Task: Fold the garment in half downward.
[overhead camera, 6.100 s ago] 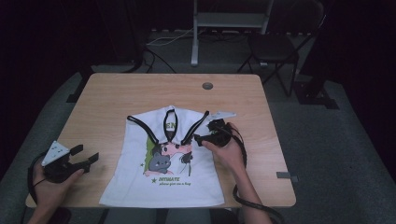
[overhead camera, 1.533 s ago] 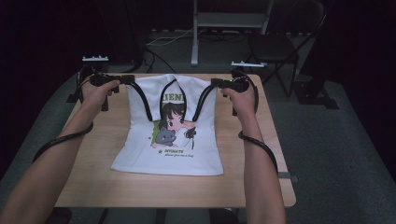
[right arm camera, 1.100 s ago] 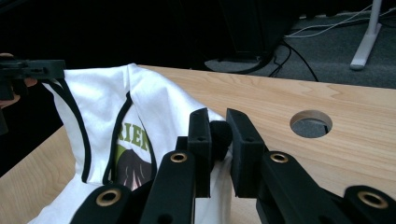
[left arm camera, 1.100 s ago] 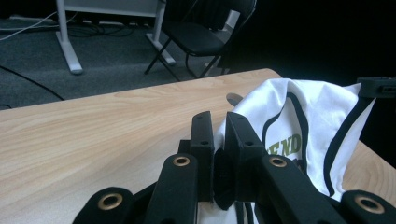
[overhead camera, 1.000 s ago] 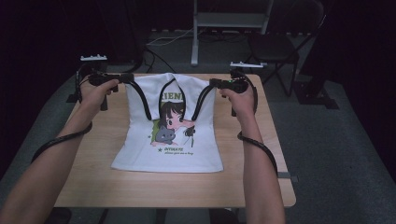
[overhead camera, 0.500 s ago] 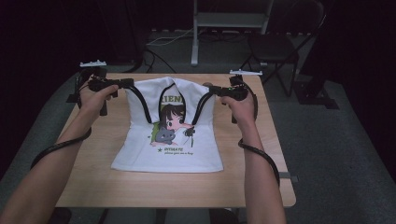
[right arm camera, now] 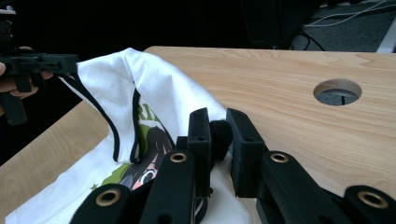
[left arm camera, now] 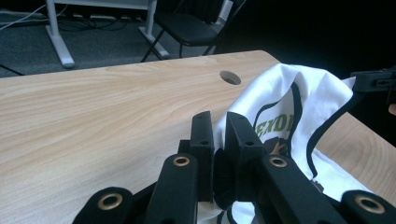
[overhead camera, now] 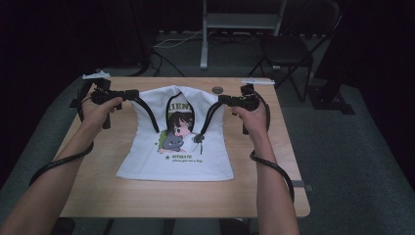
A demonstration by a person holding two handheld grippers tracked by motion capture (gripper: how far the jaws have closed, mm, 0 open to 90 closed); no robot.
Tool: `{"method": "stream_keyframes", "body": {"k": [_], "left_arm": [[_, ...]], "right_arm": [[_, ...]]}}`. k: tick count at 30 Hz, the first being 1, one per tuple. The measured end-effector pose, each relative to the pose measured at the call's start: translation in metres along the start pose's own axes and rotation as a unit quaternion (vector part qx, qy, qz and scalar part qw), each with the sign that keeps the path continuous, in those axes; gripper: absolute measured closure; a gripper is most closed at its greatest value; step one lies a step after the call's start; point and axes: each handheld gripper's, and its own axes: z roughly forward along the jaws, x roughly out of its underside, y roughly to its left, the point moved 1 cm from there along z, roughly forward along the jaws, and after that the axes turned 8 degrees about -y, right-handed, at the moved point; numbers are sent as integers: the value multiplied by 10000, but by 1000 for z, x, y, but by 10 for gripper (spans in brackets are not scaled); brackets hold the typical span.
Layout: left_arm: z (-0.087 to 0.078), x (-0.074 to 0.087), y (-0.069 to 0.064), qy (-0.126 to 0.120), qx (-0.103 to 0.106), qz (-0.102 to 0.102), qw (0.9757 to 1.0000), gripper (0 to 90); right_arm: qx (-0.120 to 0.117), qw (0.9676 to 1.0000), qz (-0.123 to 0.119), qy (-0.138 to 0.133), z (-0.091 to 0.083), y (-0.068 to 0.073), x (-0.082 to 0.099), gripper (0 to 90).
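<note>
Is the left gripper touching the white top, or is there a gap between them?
Touching. In the left gripper view, the left gripper has its jaws closed on a fold of the white top, with the fabric pinched between them.

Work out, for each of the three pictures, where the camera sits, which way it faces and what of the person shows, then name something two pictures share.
High view: above the person's side, facing forward and down on the table; both forearms show, with the left gripper and right gripper pinching the top.
Left gripper view: on the left gripper, facing across the table; its black jaws show.
Right gripper view: on the right gripper, facing the table's hole; its jaws show.
Shared: both gripper views show the top.
</note>
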Motion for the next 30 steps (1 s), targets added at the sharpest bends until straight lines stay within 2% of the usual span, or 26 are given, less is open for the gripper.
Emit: {"method": "stream_keyframes", "body": {"k": [6,12,19,22,27,30], "left_arm": [[-4,4,-4,17,19,136,9999,818],[-10,12,-4,30,30,139,9999,818],[-15,19,-6,96,40,230,9997,817],[-17,24,-8,177,40,274,9995,816],[-18,35,-11,413,-37,497,9979,815],[-18,41,-12,493,-60,553,9972,815]], "right_arm": [[-87,9999,-56,-4,-2,6,2,808],[-198,9998,-67,7,-5,8,8,808],[-279,9996,-88,62,-10,10,16,808],[-304,9993,-161,154,-12,12,20,807],[-259,9983,-340,398,-15,14,30,807],[-247,9973,-422,544,-16,15,36,807]]}}
